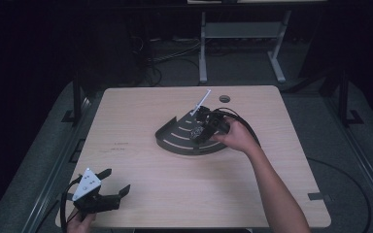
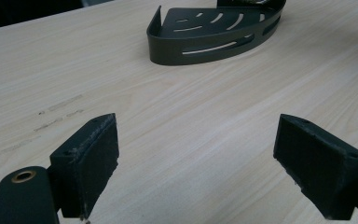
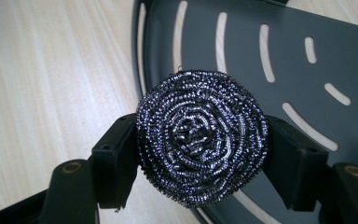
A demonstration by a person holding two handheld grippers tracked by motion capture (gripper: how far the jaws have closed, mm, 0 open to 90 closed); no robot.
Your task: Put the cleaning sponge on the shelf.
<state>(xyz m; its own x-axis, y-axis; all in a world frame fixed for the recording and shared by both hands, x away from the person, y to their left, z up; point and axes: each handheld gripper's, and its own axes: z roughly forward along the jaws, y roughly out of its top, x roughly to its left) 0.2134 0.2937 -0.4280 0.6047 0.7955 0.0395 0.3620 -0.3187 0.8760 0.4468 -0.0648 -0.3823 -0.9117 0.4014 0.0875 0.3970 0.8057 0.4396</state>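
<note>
- A round steel-wool scourer (image 3: pixel 200 140), a tight coil of dark shiny wire, sits squeezed between the two black pads of the right tool (image 3: pixel 200 154); one pad presses on each side of it.
- The scourer hangs over the near edge of a dark grey corner shelf tray (image 3: pixel 279 56), a quarter-round metal tray with curved slots in its floor and a low slotted wall.
- In the high view the right tool (image 1: pixel 205 130) is over the tray (image 1: pixel 175 138), which lies on the desk (image 1: pixel 150 170) a little right of centre and towards the far side; the person's right hand (image 1: pixel 235 137) grips the tool from the right.
- A thin white stick (image 1: pixel 200 102) slants up from the far side of the tray.
- The left tool (image 1: pixel 114 183) rests at the near left corner of the desk, well apart from the tray, with a grey three-cornered plate (image 1: pixel 87 183) on top.
- Its jaws stand wide with nothing between them, just bare desk (image 2: pixel 196 140), and they point towards the tray (image 2: pixel 205 42) farther off.
</note>
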